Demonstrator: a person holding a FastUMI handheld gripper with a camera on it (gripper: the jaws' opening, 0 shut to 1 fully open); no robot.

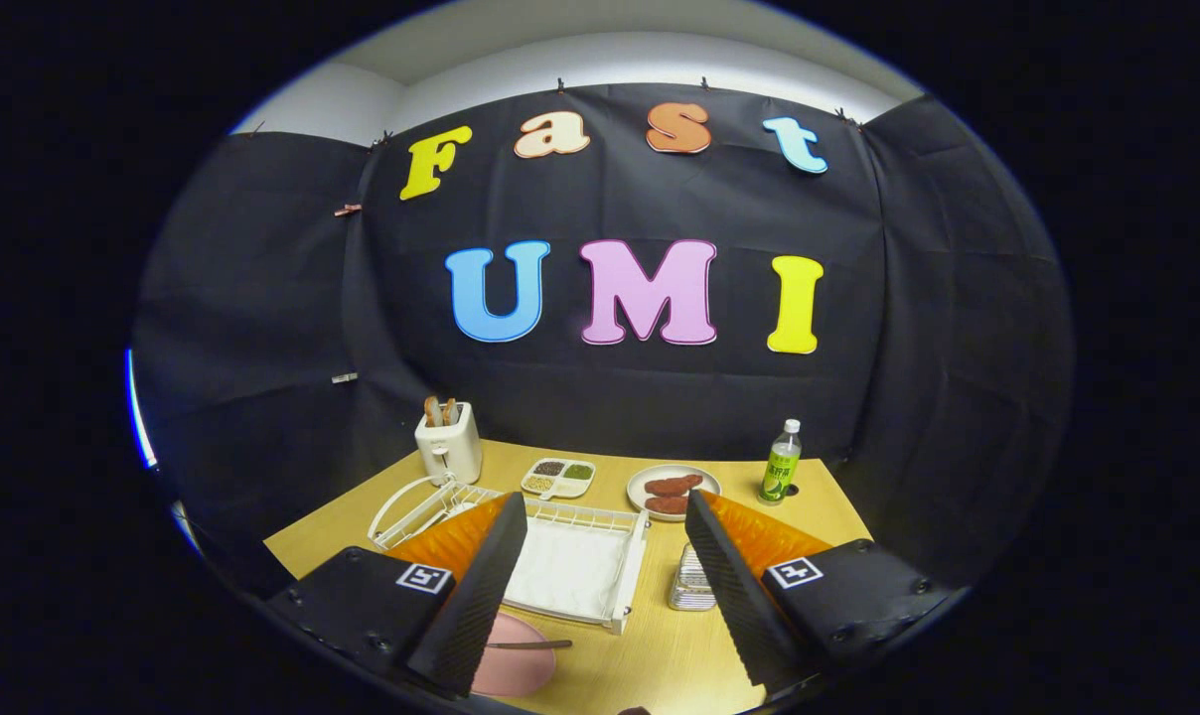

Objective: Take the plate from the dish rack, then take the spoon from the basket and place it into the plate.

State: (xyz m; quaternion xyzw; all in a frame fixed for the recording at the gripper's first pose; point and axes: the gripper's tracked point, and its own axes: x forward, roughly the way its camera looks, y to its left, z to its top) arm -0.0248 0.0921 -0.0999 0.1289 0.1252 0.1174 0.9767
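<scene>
We see the wooden worktop (pixel 660 645) carrying a white dish rack (pixel 570 566). Our gripper (pixel 605 586) hovers over the rack, jaws wide apart and empty. Just in front of the rack lies the pink plate (pixel 516 670), the spoon (pixel 528 644) resting across it. A metal basket (pixel 689 581) stands beside the rack.

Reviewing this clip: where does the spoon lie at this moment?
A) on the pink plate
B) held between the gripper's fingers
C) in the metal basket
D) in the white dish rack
A: the spoon rests across the pink plate on the table, near the open gripper, whose fingers hold nothing.
</scene>
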